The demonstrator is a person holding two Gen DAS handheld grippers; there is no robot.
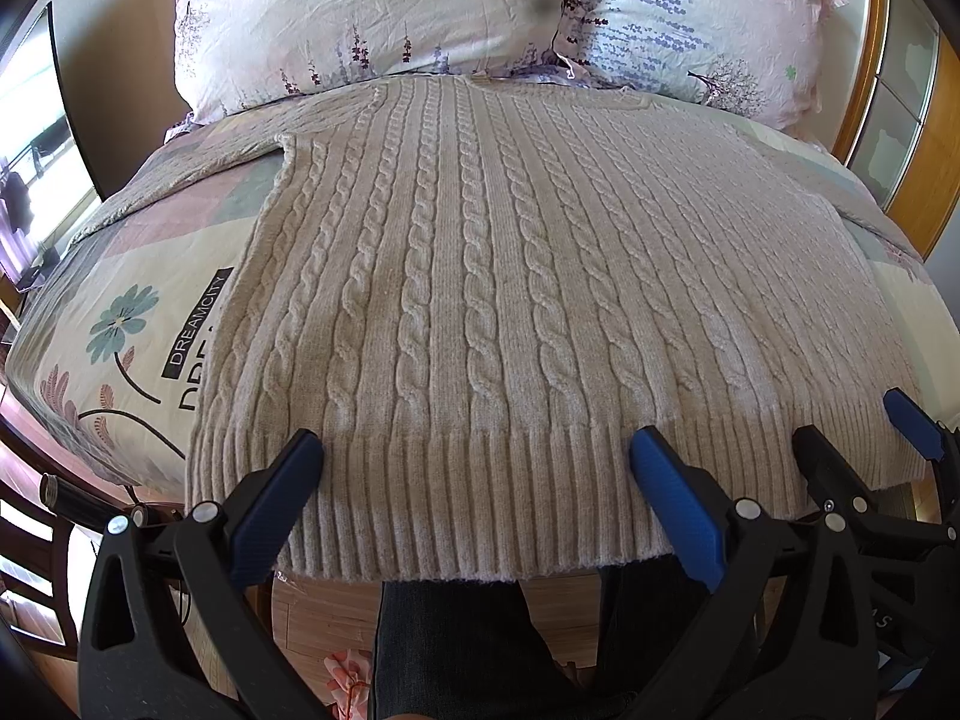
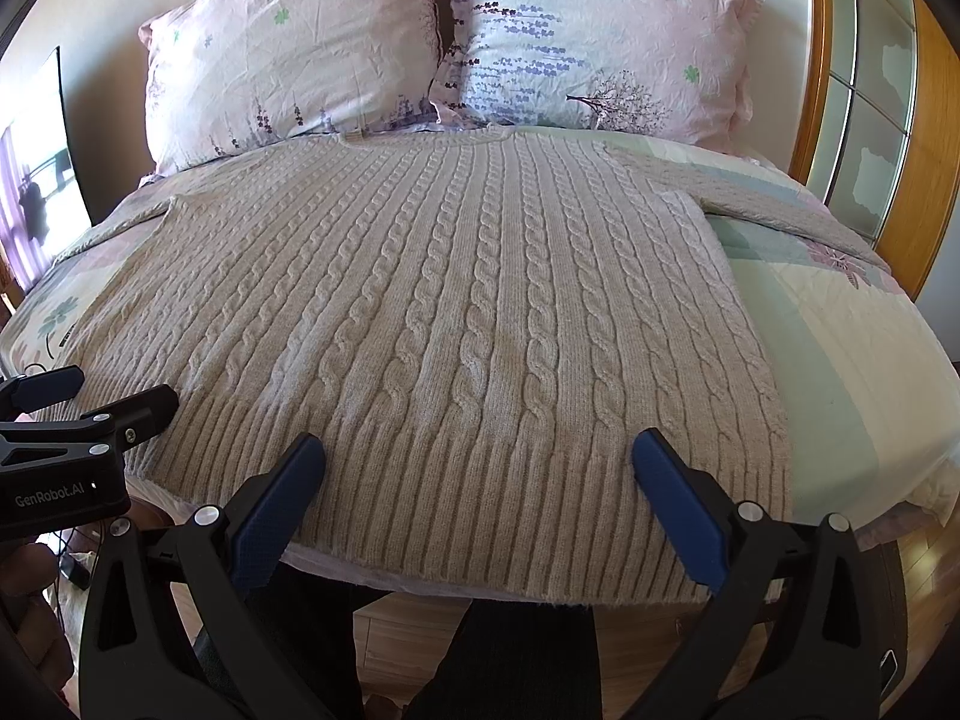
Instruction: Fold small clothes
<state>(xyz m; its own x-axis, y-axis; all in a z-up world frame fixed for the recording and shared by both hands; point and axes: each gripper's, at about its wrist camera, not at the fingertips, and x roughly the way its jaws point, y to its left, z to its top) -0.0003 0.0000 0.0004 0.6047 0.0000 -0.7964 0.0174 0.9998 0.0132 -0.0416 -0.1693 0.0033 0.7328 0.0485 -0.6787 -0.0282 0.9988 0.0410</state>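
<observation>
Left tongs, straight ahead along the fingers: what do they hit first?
Most likely the ribbed hem of the beige cable-knit sweater spread flat on the floral-print bed. The open left tongs already straddle that hem; their height above the fabric is unclear.

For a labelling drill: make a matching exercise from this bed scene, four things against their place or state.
Things:
1. sweater
2. pillows
3. left gripper
4. hem

Places or states:
A. propped at the head of the bed
B. open, fingers over the ribbing
C. spread flat on the quilt
D. hanging slightly over the near bed edge

Pairs: 1-C, 2-A, 3-B, 4-D
</observation>
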